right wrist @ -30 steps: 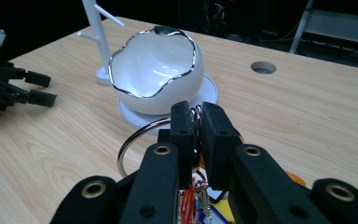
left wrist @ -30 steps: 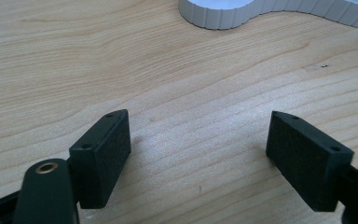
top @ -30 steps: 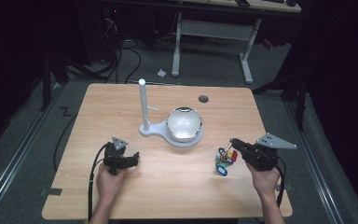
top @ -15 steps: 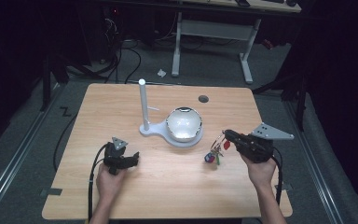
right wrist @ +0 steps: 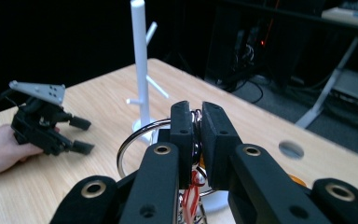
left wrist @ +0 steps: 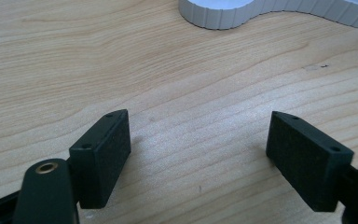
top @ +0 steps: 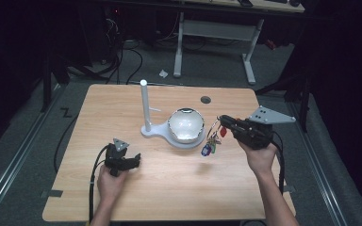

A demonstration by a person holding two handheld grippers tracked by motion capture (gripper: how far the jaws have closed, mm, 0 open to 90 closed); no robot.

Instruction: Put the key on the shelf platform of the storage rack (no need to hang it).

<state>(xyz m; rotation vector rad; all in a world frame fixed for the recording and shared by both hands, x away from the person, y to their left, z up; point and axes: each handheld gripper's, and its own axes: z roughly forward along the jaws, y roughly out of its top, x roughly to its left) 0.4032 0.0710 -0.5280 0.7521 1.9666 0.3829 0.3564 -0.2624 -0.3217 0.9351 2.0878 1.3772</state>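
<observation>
My right gripper (top: 224, 121) is shut on a bunch of keys (top: 210, 142) that hangs from a metal ring (right wrist: 137, 140), lifted above the table just right of the white dome (top: 185, 125). Red and blue tags dangle below the ring. The white stand (top: 144, 106) with its thin pegs rises from a base joined to the dome; in the right gripper view the white stand (right wrist: 140, 60) is straight ahead. My left gripper (top: 131, 160) rests low on the table at the front left, open, with bare wood between its pads (left wrist: 103, 156).
The wooden table (top: 122, 197) has a round cable hole (top: 205, 100) at the back right. Beyond the far edge stand a desk frame (top: 212, 33) and loose cables on the dark floor. The stand's white base (left wrist: 261, 11) lies ahead of the left gripper.
My right gripper has lifted the keys and carried them left and away from me, toward the dome and the stand. The left gripper has stayed put.
</observation>
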